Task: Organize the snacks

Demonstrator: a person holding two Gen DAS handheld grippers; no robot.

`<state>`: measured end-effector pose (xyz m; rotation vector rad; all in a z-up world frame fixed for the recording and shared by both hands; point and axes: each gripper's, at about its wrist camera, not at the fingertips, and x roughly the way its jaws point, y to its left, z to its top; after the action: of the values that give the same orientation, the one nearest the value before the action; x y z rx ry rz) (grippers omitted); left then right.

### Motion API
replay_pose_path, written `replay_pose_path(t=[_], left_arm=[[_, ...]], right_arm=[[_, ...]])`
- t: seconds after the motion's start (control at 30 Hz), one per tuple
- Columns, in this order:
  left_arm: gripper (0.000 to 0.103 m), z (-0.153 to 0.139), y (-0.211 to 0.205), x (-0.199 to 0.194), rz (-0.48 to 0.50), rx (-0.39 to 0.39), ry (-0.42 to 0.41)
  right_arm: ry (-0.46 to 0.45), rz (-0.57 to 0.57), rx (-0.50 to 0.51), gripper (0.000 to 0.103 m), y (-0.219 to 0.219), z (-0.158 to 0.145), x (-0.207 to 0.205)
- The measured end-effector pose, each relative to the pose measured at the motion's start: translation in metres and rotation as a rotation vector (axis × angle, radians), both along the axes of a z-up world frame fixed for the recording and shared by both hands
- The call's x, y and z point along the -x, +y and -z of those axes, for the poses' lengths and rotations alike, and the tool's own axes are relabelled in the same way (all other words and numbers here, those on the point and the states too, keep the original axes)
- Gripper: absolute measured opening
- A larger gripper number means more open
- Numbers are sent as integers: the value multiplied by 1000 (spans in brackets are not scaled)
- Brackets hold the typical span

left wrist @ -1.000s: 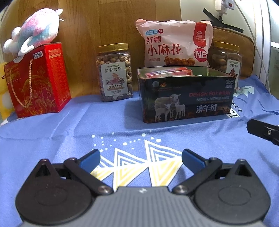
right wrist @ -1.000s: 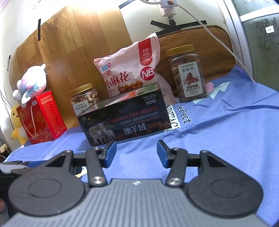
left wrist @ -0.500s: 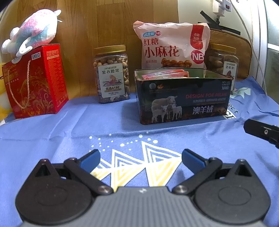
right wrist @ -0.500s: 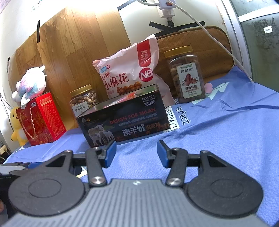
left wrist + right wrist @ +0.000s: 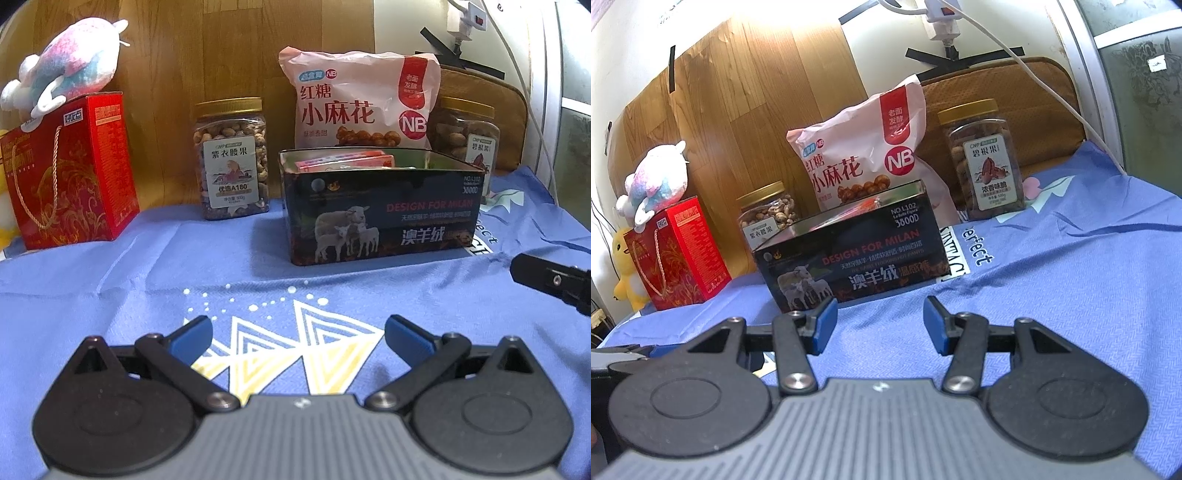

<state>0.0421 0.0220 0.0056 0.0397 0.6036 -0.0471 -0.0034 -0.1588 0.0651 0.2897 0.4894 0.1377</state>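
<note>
A dark open tin box [image 5: 382, 218] [image 5: 857, 264] printed with sheep stands on the blue cloth, with pink and red snack packets [image 5: 343, 161] inside it. Behind it leans a pink snack bag [image 5: 360, 99] [image 5: 860, 162]. A cashew jar [image 5: 231, 158] [image 5: 766, 218] stands to its left and a pecan jar [image 5: 467, 140] [image 5: 984, 162] to its right. My left gripper [image 5: 298, 338] hangs open and empty over the cloth, short of the box. My right gripper [image 5: 879, 325] is also open and empty just before the box front.
A red gift box [image 5: 70, 170] [image 5: 677, 254] with a plush toy [image 5: 66, 75] on top stands far left, a yellow plush [image 5: 626, 269] beside it. A wooden panel [image 5: 192, 48] and a brown cushion [image 5: 1004, 92] back the scene. The right gripper's finger [image 5: 550, 280] shows at the left view's right edge.
The left wrist view has tipped slightly, so the box and jars sit a little lower in its frame. Both grippers stay open and in place.
</note>
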Motion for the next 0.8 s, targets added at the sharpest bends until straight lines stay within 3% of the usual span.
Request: replay_pose_path(t=[0.8], left_arm=[[103, 0, 0, -2, -24, -6, 12]], right_arm=[[-26, -4, 27, 58, 6, -2, 4]])
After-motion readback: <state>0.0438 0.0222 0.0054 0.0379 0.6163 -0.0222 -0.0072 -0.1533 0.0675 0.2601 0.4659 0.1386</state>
